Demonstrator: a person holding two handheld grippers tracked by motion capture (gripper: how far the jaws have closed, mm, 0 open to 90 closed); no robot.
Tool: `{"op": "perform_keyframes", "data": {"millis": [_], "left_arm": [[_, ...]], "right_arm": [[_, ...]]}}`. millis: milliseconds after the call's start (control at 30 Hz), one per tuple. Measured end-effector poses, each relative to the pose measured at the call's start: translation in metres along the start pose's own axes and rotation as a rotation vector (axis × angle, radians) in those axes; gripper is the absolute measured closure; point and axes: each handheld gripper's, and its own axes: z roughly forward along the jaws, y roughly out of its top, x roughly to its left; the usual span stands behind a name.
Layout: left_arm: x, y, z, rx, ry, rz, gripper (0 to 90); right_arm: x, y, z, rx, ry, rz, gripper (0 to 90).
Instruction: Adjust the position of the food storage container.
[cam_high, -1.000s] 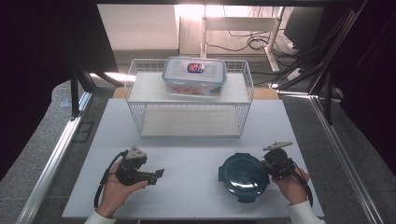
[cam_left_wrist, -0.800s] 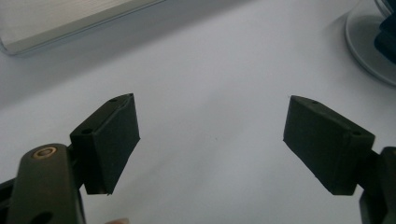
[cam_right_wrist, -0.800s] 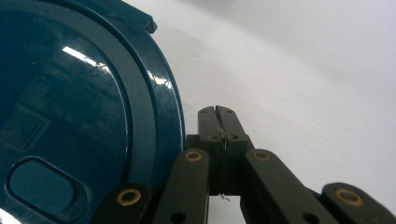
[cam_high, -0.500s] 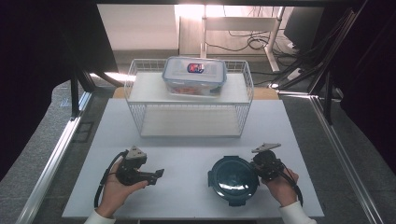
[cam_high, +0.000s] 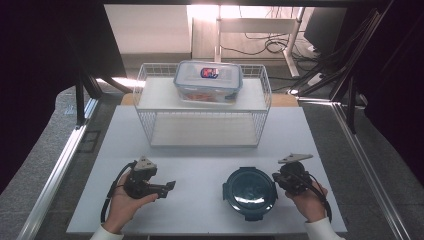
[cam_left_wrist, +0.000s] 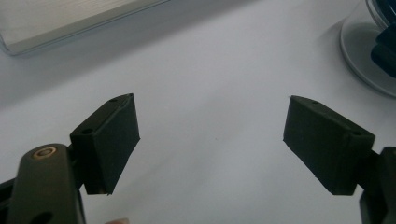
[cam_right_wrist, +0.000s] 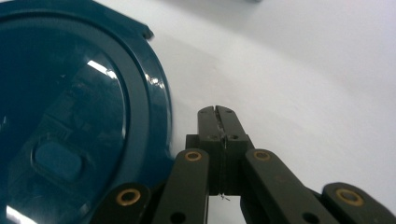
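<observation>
A: The round dark-teal container lid (cam_high: 249, 192) lies flat on the bench (cam_high: 200, 165) near its front edge, toward the front right corner, with the right hand-held gripper (cam_high: 280, 179) just beside its right rim.

B: It looks like light, stiff plastic with a glossy, likely slippery top. The raised rim or one of the locking tabs (cam_right_wrist: 145, 31) sticking out from the edge seems the best place to pinch it; the smooth dome would probably slide out of the pads.

A: And the grippers?

B: The right one's jaws are pressed together with nothing between them; the right gripper view shows its closed tips beside the lid's rim, and whether they touch cannot be told. The left hand-held gripper (cam_high: 167, 188) rests near the front left, its jaws apart and empty.

A: What differs from the earlier frames?

B: The lid sat a little further toward the front right corner a second ago, then shifted left. The right gripper has moved with it, while the left one has stayed put. The clear food box (cam_high: 208, 81) on the wire rack (cam_high: 200, 102) at the back edge is unchanged.
</observation>
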Motion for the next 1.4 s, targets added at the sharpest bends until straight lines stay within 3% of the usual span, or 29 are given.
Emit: {"op": "perform_keyframes", "data": {"millis": [200, 267, 400, 433, 467, 600, 900, 1400], "left_arm": [[0.0, 0.0, 0.0, 0.002, 0.0, 0.001, 17.7], [0.0, 0.0, 0.0, 0.003, -0.003, 0.001, 17.7], [-0.001, 0.0, 0.0, 0.001, -0.005, 0.0, 17.7], [-0.001, 0.0, 0.0, 0.001, -0.005, 0.0, 17.8], [-0.001, 0.0, 0.0, 0.001, -0.006, 0.002, 17.7], [0.0, 0.0, 0.0, 0.0, -0.003, 0.001, 17.7], [-0.002, 0.0, 0.001, 0.001, -0.003, -0.001, 17.8], [0.001, 0.001, -0.003, -0.013, 0.0, -0.009, 17.9]], "right_arm": [[-0.003, -0.019, -0.01, 0.019, -0.006, 0.016, 89.3], [0.002, -0.032, -0.012, 0.044, 0.005, 0.007, 89.3], [0.011, -0.038, -0.012, 0.058, 0.027, -0.018, 89.3], [0.011, -0.038, -0.012, 0.058, 0.027, -0.018, 89.3], [0.016, -0.036, -0.012, 0.064, 0.004, -0.049, 89.3], [0.015, -0.035, -0.011, 0.072, 0.019, -0.035, 89.3], [0.025, -0.03, -0.008, 0.097, -0.008, -0.073, 89.4], [0.062, -0.009, 0.001, 0.095, -0.008, -0.157, 89.4]]}}
